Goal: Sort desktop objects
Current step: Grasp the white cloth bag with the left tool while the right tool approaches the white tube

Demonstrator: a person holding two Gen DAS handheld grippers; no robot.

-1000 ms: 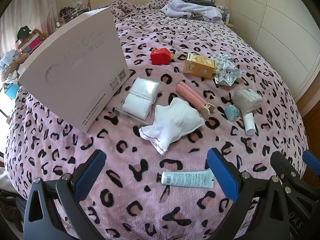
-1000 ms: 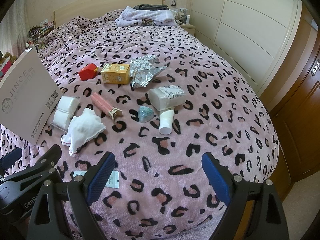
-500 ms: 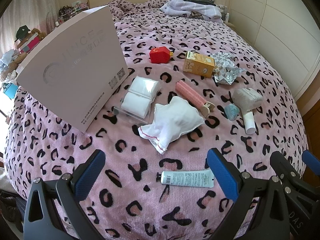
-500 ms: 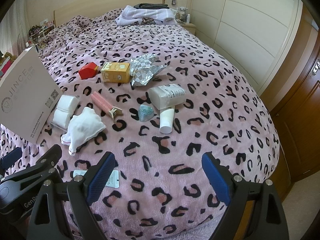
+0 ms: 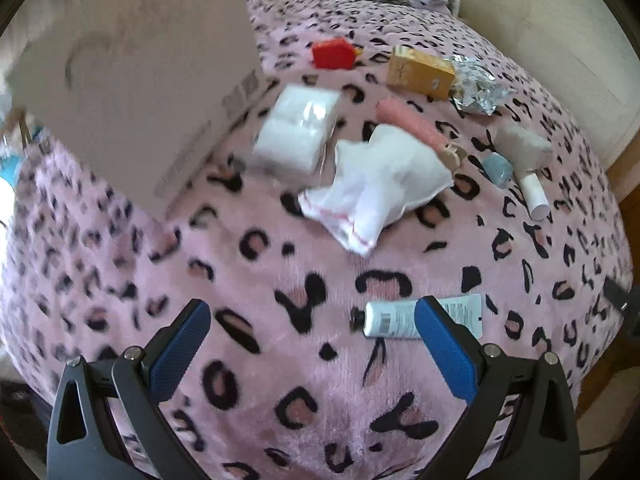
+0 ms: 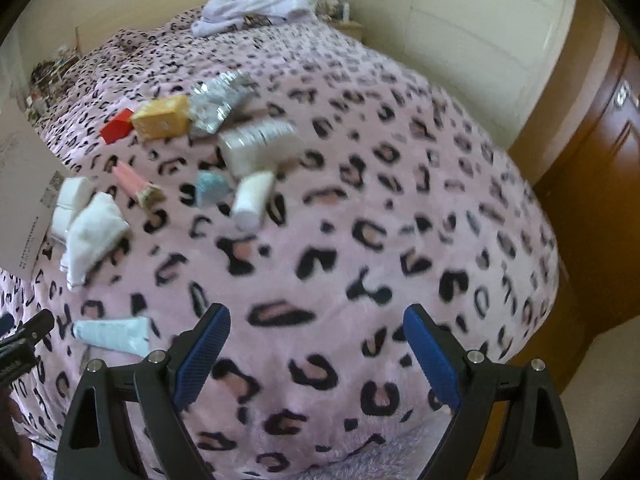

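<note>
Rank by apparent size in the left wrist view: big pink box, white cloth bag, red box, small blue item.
1. big pink box
2. white cloth bag
3. red box
4. small blue item

The red box lies farther away, so its true size is unsure.

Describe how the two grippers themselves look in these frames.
The left gripper and the right gripper match: black plastic frames with triangular cutouts and silver screw heads, and jaws faced with blue textured pads. No sleeves or hands show, and I see no cables on them.

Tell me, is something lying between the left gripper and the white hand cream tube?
Nothing visible does. The left gripper is open and empty, the hand cream tube lies right before it, partly behind one finger, with only bare blanket between.
</note>
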